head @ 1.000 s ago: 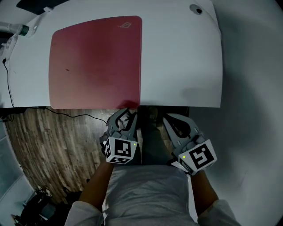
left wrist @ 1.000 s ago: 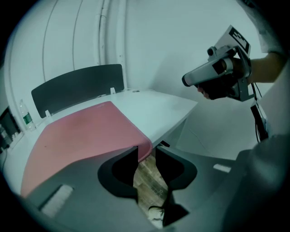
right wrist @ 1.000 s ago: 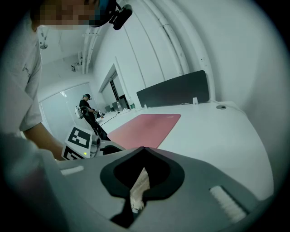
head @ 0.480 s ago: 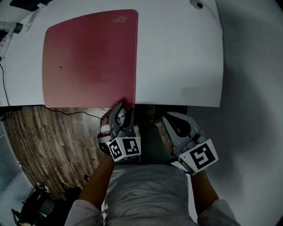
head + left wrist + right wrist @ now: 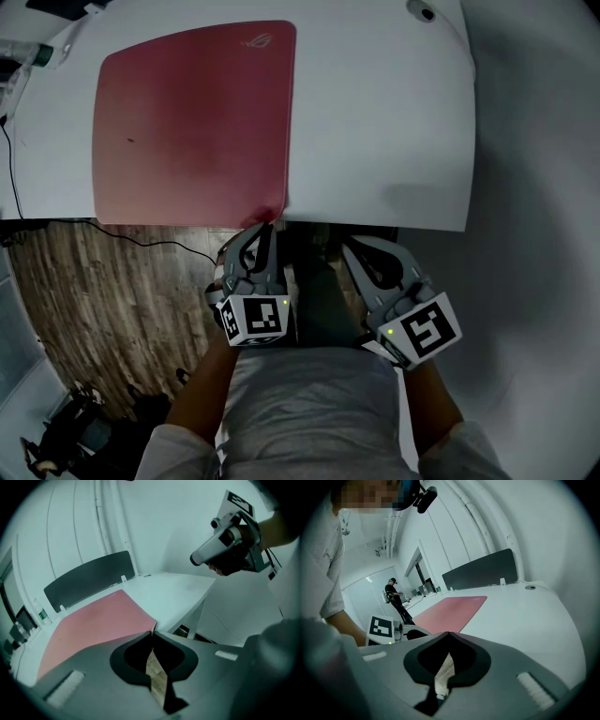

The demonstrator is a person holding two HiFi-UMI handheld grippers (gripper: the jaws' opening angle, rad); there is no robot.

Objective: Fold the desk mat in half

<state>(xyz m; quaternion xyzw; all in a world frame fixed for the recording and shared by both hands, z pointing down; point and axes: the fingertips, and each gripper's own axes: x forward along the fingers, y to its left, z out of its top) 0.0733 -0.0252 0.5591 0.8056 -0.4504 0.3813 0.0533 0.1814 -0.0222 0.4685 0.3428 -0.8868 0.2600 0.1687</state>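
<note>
Grey L hand-held gripper (image 5: 270, 226), R hand-held gripper (image 5: 349, 246) w/ b/w marker cubes (image 5: 255, 320); pale tee (image 5: 314, 412).

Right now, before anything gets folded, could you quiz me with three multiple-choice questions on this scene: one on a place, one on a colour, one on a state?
1. Seen from the head view, the desk mat lies on which part of the desk?
A. right part
B. left part
C. dead centre
2. What colour is the desk mat?
A. blue
B. green
C. pinkish red
3. How does the desk mat lie?
A. flat and unfolded
B. folded in half
C. rolled up
Answers: 1 B, bare white desk stretches to its right; 2 C, it shows pinkish red in every view; 3 A, its whole face lies spread on the desk.
</note>
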